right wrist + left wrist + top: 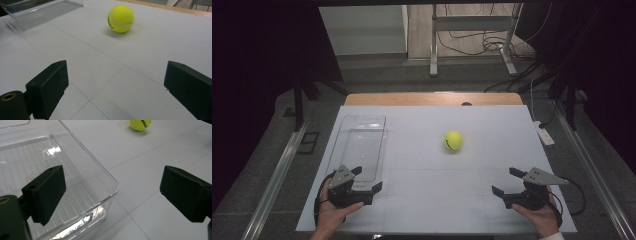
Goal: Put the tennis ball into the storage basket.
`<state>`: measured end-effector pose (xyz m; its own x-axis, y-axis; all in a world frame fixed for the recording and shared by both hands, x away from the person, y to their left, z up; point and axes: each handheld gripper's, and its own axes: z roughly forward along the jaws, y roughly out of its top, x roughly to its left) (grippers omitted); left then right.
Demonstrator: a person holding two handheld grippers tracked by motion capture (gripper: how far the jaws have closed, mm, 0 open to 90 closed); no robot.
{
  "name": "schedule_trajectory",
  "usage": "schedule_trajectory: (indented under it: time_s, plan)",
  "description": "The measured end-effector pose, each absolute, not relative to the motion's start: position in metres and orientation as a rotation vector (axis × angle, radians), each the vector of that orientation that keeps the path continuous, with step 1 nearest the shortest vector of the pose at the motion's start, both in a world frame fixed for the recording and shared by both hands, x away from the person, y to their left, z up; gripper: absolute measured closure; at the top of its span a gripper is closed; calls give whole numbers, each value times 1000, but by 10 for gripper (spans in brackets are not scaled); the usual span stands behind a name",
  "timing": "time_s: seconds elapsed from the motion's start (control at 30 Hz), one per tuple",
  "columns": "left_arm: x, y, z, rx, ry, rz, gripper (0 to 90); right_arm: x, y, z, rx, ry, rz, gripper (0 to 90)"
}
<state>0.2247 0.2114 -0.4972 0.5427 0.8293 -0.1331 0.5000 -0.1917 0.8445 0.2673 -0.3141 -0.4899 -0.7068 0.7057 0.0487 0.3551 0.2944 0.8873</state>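
The tennis ball (453, 140) rests on the white counter (437, 200) a little right of its middle, well apart from both tongs, and a clear plastic bin (360, 146) stands along the counter's left edge. The left tongs (366, 180) hover near the front-left corner, open and empty, just at the bin's near end; the right tongs (506, 181) hover near the front-right corner, also wide open with nothing between the jaws. The work in hand looks like a pickup of the ball, probably for the bin. The right tongs face the ball squarely, so they seem the better choice. To do it well, the person should keep the jaws spread, come in low and level so the ball sits centred between them, and close gently across its widest part. A round ball will likely roll away if one jaw nudges it first. The right gripper view shows the ball's (121, 18) white seam and its shadow, and that the path to it is bare counter. The left gripper view shows the bin's (75, 195) ribbed floor and rounded near corner right under the left jaw, with the ball (140, 124) at the top edge. The high view shows both hands and the whole layout.
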Motion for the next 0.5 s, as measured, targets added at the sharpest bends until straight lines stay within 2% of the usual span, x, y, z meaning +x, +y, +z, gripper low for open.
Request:
schedule_trajectory:
  time_s: [0.5]
  plan:
    - [225,212,-496,1845,1087,447,76,267,-311,-493,949,2247,1376,65]
